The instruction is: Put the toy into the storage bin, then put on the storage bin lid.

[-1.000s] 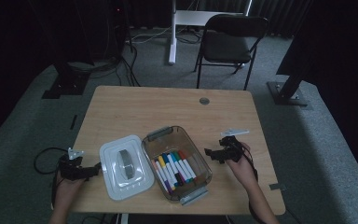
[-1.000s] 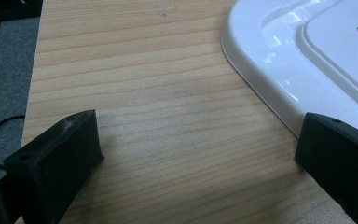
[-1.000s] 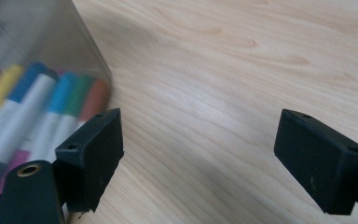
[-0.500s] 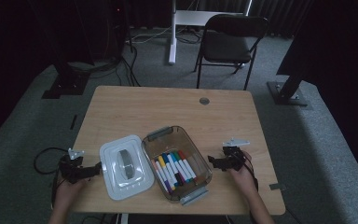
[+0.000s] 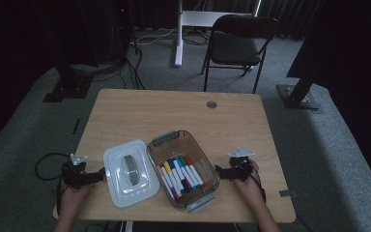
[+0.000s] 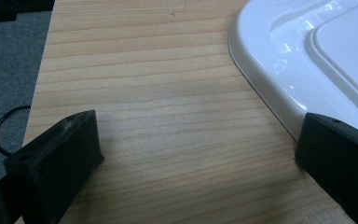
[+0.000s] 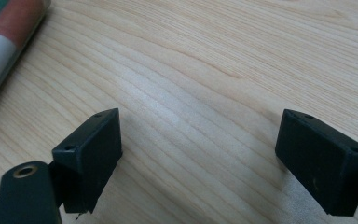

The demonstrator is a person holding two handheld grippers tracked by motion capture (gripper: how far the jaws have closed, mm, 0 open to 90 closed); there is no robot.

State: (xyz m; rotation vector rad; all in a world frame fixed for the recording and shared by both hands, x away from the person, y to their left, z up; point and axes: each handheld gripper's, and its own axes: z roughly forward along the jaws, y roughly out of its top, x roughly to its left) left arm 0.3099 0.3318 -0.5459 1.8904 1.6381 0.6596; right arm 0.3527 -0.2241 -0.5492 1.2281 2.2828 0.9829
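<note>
A clear plastic container [image 5: 204,163] holding several coloured markers [image 5: 179,174] sits at the table's front middle. Its white lid [image 5: 125,173] with a grey handle lies flat just to its left. My left gripper [image 5: 96,175] rests low at the lid's left edge and stands open. In the left gripper view the gripper [image 6: 198,130] has bare wood between its jaws, with the lid's rim [image 6: 265,88] by the right jaw. My right gripper [image 5: 221,172] is open just right of the container. In the right gripper view the gripper [image 7: 200,126] spans bare wood, with the container's wall [image 7: 4,37] at upper left.
The wooden table [image 5: 174,116] has a round cable grommet [image 5: 211,104] near its far edge. A black folding chair [image 5: 239,46] and stand bases sit on the grey carpet beyond. A cable loops off the table's left side [image 5: 43,164].
My right gripper has come down and nearer the table's front edge, settling low beside the container. The left gripper, lid and container have stayed put.
</note>
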